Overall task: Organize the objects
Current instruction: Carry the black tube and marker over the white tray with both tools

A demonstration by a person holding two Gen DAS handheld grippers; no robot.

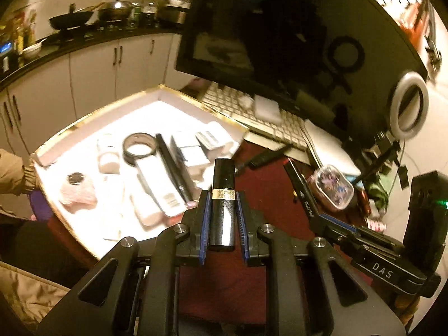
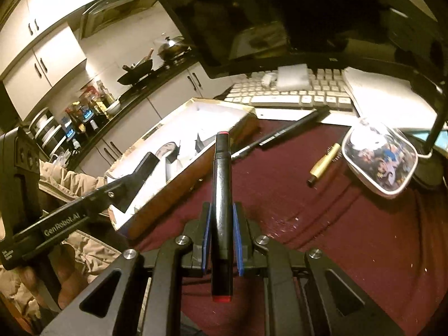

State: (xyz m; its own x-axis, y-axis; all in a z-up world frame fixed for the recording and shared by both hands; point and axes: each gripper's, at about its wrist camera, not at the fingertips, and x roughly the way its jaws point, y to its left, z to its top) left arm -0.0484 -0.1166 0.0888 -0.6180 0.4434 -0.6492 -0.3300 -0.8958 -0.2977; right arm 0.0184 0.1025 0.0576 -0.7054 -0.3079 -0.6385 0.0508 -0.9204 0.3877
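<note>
My left gripper (image 1: 223, 196) is shut on a black lipstick tube with a gold band (image 1: 223, 193), held upright above the dark red tabletop, beside a gold-rimmed white box (image 1: 92, 119). The box holds several cosmetics, among them a roll of black tape (image 1: 139, 147) and a white tube (image 1: 159, 184). My right gripper (image 2: 222, 210) is shut on a black marker with red ends (image 2: 221, 196), lifted over the table to the right of the same box (image 2: 196, 156). In the left wrist view the right gripper (image 1: 310, 196) shows at the right; the left gripper's black body (image 2: 128, 187) shows over the box in the right wrist view.
A clear case of small colourful items (image 2: 380, 162), a gold tube (image 2: 324, 165) and a black pen (image 2: 291, 130) lie on the red cloth. A white keyboard (image 2: 294, 92), a dark monitor (image 1: 280, 28) and a ring light (image 1: 410, 105) stand behind. A person's beige sleeve (image 1: 16, 172) is at the left.
</note>
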